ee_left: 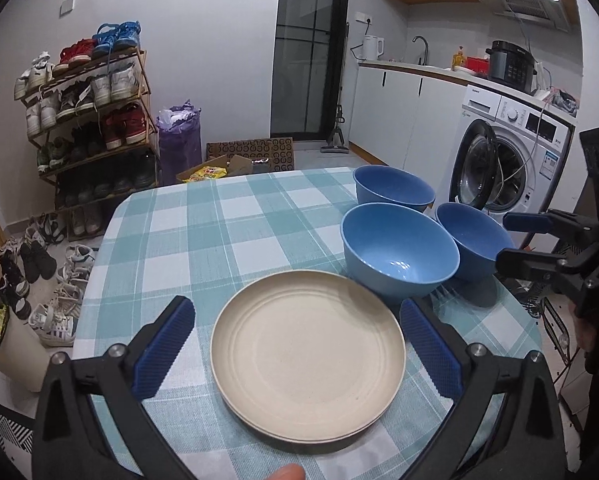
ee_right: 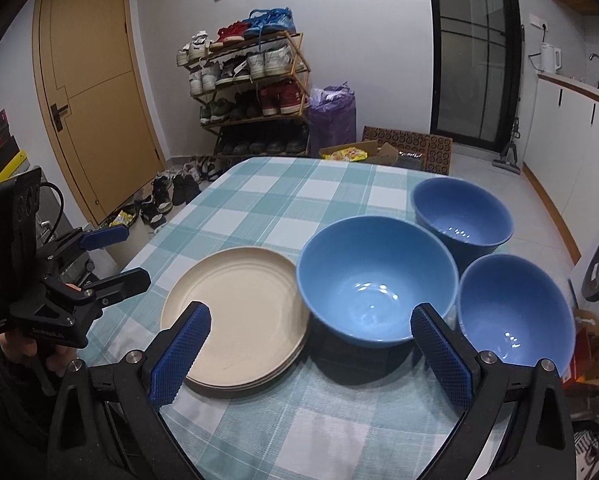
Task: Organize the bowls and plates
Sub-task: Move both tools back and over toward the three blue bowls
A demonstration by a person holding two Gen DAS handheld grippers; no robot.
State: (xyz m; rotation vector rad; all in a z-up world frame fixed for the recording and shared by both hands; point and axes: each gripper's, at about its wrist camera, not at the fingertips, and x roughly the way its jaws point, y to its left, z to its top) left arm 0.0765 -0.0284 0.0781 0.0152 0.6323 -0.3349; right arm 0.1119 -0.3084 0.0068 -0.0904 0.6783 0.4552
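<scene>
Closest to me is the cream plate stack [ee_left: 307, 354], sitting right between my left gripper [ee_left: 297, 346] pads, but nothing's touching it. Those jaws are spread wide with the plates lying flat on the checked surface [ee_left: 203, 232] below them. From the right wrist view you can see it's a few plates nested together [ee_right: 235, 320], edges lined up, so that pile looks sorted already, I'd say.

My right gripper [ee_right: 309, 354] is spread wide too and empty, hanging over the near edge with the big light-blue bowl [ee_right: 377, 280] framed between the pads. Two darker blue bowls sit apart from it: one further back [ee_right: 463, 216] and one at the right edge [ee_right: 513, 312], close to the middle bowl. All three are upright and separate, not nested, so my guess is the bowls are what's left to stack. The big one probably makes the best base, since the smaller two should drop inside it.
</scene>
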